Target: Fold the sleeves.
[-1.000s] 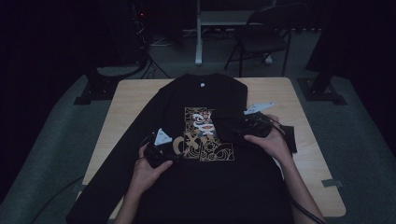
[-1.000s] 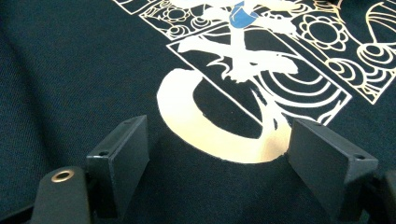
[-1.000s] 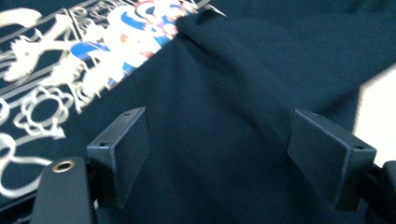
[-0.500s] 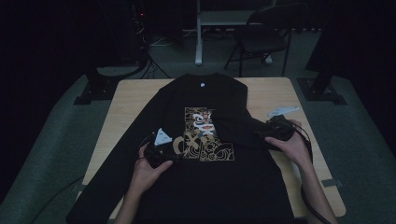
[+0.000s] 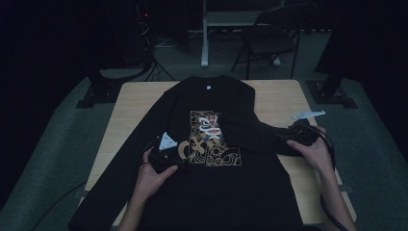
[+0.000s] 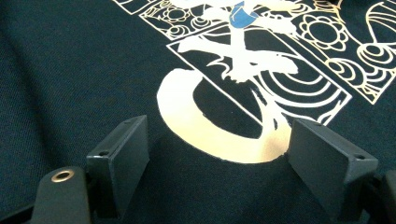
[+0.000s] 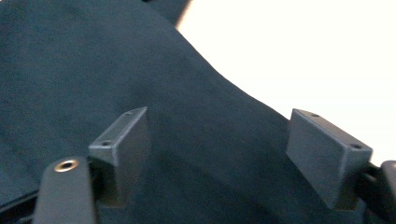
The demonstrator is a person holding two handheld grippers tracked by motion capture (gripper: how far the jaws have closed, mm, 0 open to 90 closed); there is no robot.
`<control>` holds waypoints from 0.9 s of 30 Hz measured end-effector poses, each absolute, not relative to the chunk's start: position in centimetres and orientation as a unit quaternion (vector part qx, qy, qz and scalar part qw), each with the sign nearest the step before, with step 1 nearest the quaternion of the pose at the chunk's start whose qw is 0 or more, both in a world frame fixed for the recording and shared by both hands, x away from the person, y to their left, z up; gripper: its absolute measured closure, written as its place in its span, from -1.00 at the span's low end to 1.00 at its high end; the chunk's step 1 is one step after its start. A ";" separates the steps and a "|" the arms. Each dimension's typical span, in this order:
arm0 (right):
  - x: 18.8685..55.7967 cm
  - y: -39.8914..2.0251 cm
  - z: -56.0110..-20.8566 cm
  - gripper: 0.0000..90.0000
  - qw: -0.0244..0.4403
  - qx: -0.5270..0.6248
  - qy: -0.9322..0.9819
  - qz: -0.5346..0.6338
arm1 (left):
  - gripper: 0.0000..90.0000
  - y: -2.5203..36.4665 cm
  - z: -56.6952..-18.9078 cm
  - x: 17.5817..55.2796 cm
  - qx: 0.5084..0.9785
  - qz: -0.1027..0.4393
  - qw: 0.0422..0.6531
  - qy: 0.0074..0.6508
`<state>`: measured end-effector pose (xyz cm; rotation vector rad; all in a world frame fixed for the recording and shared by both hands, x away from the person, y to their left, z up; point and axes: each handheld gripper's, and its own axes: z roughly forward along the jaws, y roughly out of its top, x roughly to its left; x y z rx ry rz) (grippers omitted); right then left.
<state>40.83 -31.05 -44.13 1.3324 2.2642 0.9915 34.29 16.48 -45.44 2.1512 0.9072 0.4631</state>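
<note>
The shirt [image 5: 211,163] lies lengthwise, collar away from the person (right sleeve folded inward); both grippers, left [image 6: 217,154] and right [image 7: 217,154], gape over it.

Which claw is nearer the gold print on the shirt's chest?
Left. The left claw sits open at the gold print's lower-left edge. The right claw, also open, is out over the folded sleeve near the table's right edge.

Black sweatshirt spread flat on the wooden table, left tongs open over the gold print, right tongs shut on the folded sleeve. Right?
Not quite: the right tongs are open, jaws apart over the sleeve, as the right gripper view shows. The sweatshirt, table and open left tongs over the gold print are as stated.
</note>
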 end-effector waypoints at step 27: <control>42.2 -35.3 -44.6 -0.16 0.176 0.550 0.743 0.337 | -0.52 16.5 -45.4 34.3 0.840 0.182 0.370 0.354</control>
